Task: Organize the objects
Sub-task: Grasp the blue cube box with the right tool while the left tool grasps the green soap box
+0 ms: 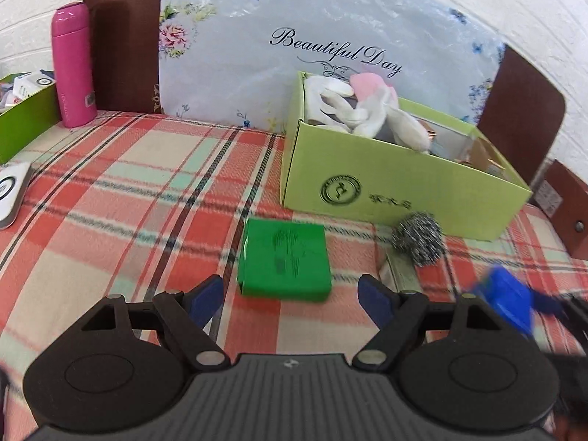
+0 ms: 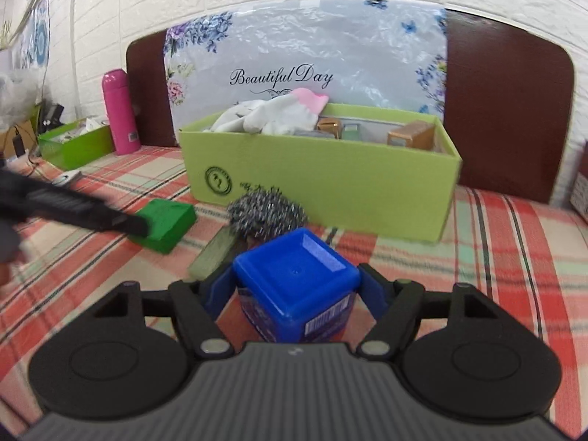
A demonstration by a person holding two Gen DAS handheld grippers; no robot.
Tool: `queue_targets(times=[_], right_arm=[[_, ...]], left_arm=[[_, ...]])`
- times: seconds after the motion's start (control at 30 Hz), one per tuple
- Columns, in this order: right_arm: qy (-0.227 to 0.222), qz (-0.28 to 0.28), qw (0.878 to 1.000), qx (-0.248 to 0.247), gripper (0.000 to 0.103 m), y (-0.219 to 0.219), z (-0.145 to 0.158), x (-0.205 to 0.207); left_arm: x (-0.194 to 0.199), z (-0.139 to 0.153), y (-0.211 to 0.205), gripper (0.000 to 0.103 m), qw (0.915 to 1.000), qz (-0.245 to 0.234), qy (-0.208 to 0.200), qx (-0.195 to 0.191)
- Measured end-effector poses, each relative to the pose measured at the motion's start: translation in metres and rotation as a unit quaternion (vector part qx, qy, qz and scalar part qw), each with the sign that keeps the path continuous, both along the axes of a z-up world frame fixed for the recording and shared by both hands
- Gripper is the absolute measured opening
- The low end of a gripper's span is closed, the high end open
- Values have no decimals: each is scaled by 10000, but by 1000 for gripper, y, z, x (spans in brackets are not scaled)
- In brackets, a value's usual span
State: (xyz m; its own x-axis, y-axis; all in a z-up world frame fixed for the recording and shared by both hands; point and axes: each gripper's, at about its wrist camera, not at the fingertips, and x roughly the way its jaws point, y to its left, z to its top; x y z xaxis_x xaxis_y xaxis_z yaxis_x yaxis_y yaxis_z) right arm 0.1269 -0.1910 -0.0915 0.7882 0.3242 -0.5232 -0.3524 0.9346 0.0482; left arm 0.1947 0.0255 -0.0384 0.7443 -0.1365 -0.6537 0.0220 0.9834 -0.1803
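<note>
Right tool (image 2: 294,290) flanks square blue-lidded jar (image 2: 296,275) beside wiry steel scourer (image 2: 266,213).

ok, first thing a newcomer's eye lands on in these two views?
The blue-lidded jar, close up between the right gripper's jaws. Behind it sits the lime-green box stuffed with white and pink cloth, a steel scourer at its base. In the left view, a green box lies on the plaid cloth ahead of open jaws.
</note>
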Motion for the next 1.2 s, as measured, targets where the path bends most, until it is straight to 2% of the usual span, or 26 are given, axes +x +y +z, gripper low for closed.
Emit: queue_targets(times=[0.13, 0.2, 0.23, 0.37, 0.47, 0.5, 0.63, 0.73, 0.9, 1.07, 1.13, 1.2], right_arm=[[101, -196, 9995, 245, 72, -15, 2, -32], [178, -309, 9989, 313, 72, -21, 5, -43], [235, -349, 9985, 340, 72, -22, 6, -47], [495, -390, 9965, 540, 72, -26, 12, -59], [566, -69, 9961, 666, 76, -21, 15, -72], [554, 30, 9966, 615, 81, -19, 16, -75], [419, 187, 9989, 112, 82, -12, 12, -80], [314, 296, 9990, -129, 82, -10, 8, -79], [-177, 526, 9957, -745, 84, -6, 3, -80], [-84, 637, 9957, -667, 82, -6, -1, -77], [-66, 657, 9955, -675, 71, -5, -1, -76], [-20, 652, 9964, -546, 70, -7, 0, -75]], left_arm=[[31, -13, -5, 83, 9994, 117, 266, 177], [35, -17, -3, 80, 9994, 127, 258, 197], [33, -16, -2, 65, 9994, 95, 201, 254], [9, -12, -1, 65, 9987, -312, 323, 249], [-30, -12, -6, 65, 9953, -812, 390, 368], [-46, -14, -9, 65, 9931, -983, 398, 492], [-80, -15, -11, 66, 9906, -1086, 403, 722], [-80, -17, -9, 72, 9917, -1028, 417, 643], [-75, -17, -13, 73, 9922, -919, 436, 721], [-74, -17, -13, 73, 9922, -903, 450, 727], [-73, -17, -13, 73, 9925, -891, 453, 705], [-72, -17, -13, 73, 9925, -893, 454, 703]])
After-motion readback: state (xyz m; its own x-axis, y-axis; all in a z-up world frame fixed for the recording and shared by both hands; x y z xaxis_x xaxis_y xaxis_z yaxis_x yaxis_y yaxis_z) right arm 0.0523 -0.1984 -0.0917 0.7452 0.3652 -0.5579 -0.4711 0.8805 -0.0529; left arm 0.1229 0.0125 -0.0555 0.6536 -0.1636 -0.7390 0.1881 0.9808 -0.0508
